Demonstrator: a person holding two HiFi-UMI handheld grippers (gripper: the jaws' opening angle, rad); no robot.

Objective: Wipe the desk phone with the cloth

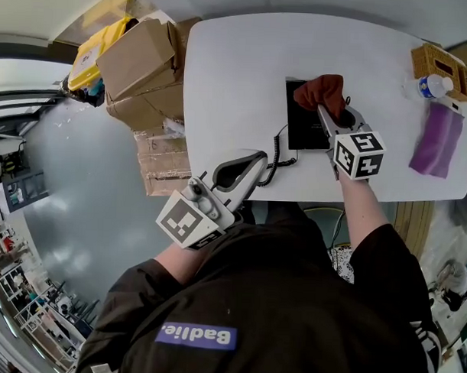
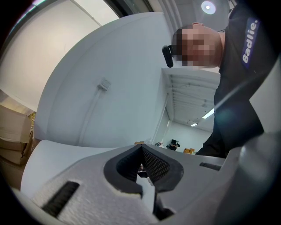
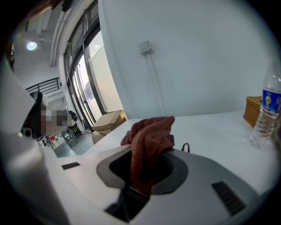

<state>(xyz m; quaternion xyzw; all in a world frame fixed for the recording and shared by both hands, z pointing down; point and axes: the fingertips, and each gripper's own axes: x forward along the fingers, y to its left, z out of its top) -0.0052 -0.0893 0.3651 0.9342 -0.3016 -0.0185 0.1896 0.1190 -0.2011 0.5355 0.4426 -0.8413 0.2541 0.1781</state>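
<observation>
Now, in the head view, your right gripper (image 1: pixel 329 115) hangs over the black desk phone (image 1: pixel 304 125) near the middle of the white table (image 1: pixel 237 75). The rust-red cloth (image 1: pixel 321 92) is bunched at its tip over the phone's far right corner; whether it presses down I cannot tell. Your left gripper (image 1: pixel 253 163) sits at the table's near edge, just beside the phone's coiled cord (image 1: pixel 275 156). A purple cloth (image 1: pixel 438 139), a water bottle (image 1: pixel 432 85) and a wicker basket (image 1: pixel 443 65) lie well apart to the right. In the left gripper view, the jaw tips meet with nothing between them, and the camera looks up and away from the phone. In the right gripper view, the jaws are clamped on the cloth (image 3: pixel 149 140), which bulges out above them. By my reading, wiping is just starting or under way. The next move calls for laying the cloth flat on the phone and drawing it across the face, clear of the cord so the phone doesn't drag.
</observation>
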